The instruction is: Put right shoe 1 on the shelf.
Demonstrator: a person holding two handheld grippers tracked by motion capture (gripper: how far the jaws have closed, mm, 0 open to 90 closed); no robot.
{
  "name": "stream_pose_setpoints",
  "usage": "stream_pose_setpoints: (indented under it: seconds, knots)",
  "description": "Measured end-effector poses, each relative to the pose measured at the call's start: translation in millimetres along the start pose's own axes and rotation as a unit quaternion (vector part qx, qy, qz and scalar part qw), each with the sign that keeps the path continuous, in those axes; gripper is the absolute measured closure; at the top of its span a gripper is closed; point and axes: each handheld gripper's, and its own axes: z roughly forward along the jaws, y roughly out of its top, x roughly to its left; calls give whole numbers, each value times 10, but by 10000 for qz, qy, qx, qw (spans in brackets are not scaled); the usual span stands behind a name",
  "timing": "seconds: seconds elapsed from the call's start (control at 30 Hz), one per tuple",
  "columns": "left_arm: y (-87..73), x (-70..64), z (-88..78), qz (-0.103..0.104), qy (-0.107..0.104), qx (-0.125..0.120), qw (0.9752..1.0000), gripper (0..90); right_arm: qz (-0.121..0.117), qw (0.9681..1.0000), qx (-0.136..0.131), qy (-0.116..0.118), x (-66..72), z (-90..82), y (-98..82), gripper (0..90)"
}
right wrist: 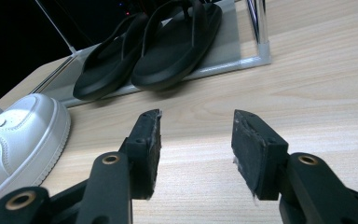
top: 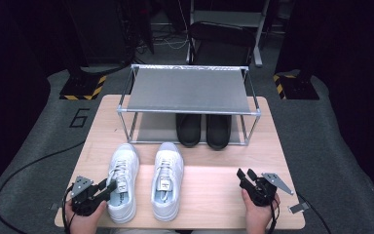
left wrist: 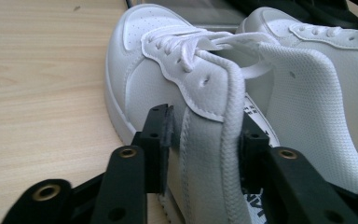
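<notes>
Two white sneakers stand side by side on the wooden table, toes toward the rack: the left sneaker (top: 123,183) and the right sneaker (top: 167,180). My left gripper (top: 111,187) is at the left sneaker's heel. In the left gripper view its jaws (left wrist: 207,126) straddle the padded heel collar of the left sneaker (left wrist: 168,79), one pad against the outer wall and the other inside the opening, both touching. My right gripper (top: 243,174) rests open above bare table at the right, with nothing between its jaws (right wrist: 196,126).
A metal-framed shoe rack (top: 190,90) stands at the back of the table, with a pair of black sandals (top: 203,129) on its lower shelf (right wrist: 233,56). The right sneaker's toe (right wrist: 18,135) lies left of my right gripper. The table edge (top: 175,225) runs close behind the sneakers' heels.
</notes>
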Motion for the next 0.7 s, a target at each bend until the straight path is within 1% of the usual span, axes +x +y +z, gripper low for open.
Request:
stream_pose_setpoints:
  seconds: [0.17, 0.2, 0.27, 0.33, 0.37, 0.47, 0.53, 0.57, 0.63, 0.67, 0.7]
  knots:
    - [-6, -31, -28, 126, 123, -93, 9998, 732, 52, 10000, 6, 19, -9, 1, -2, 522]
    - [-9, -38, -30, 159, 133, -74, 9998, 750, 64, 10000, 10, 10, -16, 7, -6, 522]
    - [-12, -43, -32, 201, 182, -107, 9996, 766, 70, 10000, 12, 25, -22, 10, -9, 523]
    - [-11, -41, -32, 209, 181, -107, 9996, 769, 71, 10000, 17, 19, -26, 11, -10, 523]
    - [-10, -41, -36, 198, 163, -109, 9996, 776, 88, 10000, 19, 8, -28, 10, -10, 523]
    - [-9, -68, -30, 214, 76, -223, 9995, 807, 126, 9999, 17, 13, -43, 13, -16, 524]
    - [18, -97, -14, 300, -36, -100, 9995, 813, 147, 9999, 21, 17, -51, 14, -20, 524]
    - [33, -107, 2, 341, -37, -80, 9994, 814, 141, 9999, 25, 13, -54, 14, -21, 524]
    - [57, -112, 42, 346, -54, -149, 9993, 817, 157, 9999, 30, 5, -56, 12, -22, 525]
    - [71, -101, 51, 367, -86, -101, 9992, 818, 156, 9999, 24, 1, -55, 12, -22, 525]
    - [74, -89, 69, 325, -115, -113, 9993, 819, 181, 9998, 17, 15, -54, 10, -22, 525]
